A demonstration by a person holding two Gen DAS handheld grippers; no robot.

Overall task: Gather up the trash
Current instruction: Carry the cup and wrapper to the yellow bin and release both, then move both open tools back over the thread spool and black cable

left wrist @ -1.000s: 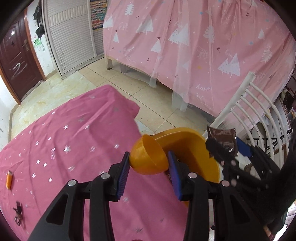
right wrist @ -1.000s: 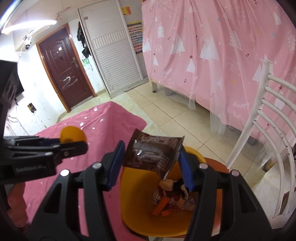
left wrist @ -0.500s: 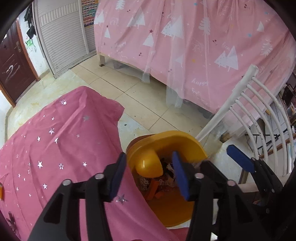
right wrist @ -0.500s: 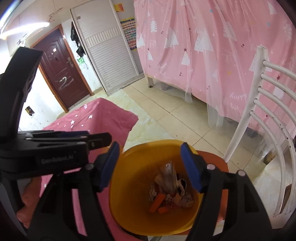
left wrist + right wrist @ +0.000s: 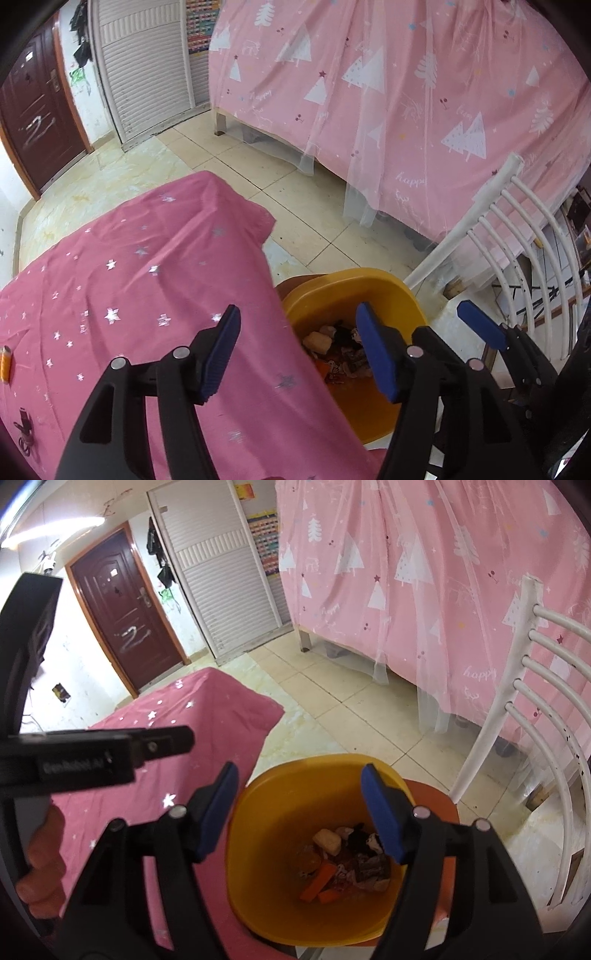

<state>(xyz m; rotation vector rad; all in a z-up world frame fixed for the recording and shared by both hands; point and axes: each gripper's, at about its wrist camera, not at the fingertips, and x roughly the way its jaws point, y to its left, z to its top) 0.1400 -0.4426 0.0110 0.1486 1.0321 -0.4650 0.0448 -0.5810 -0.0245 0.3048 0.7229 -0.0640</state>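
A yellow bin (image 5: pixel 258 801) sits below my right gripper (image 5: pixel 301 808), which stands open with nothing between its blue pads. Inside lies trash (image 5: pixel 351 864): a beige lump, orange pieces and a brown wrapper. In the left wrist view the same yellow bin (image 5: pixel 369 284) lies just right of the pink starred tablecloth (image 5: pixel 147 266). My left gripper (image 5: pixel 299 350) hangs over the cloth's edge and the bin's rim. Its jaws are opening and hold nothing. The right gripper's blue pad (image 5: pixel 480 328) shows at the right of that view.
The bin rests on an orange-red seat (image 5: pixel 447 805) of a white chair (image 5: pixel 517 686). On the cloth at far left lie a small orange item (image 5: pixel 5 363) and a dark cable (image 5: pixel 24 424). A pink curtained bed (image 5: pixel 406 110) stands behind, across a tiled floor.
The left gripper let go of a yellow cup and the right gripper let go of a brown wrapper; both dropped into the bin. Both pairs of jaws stand wider now.
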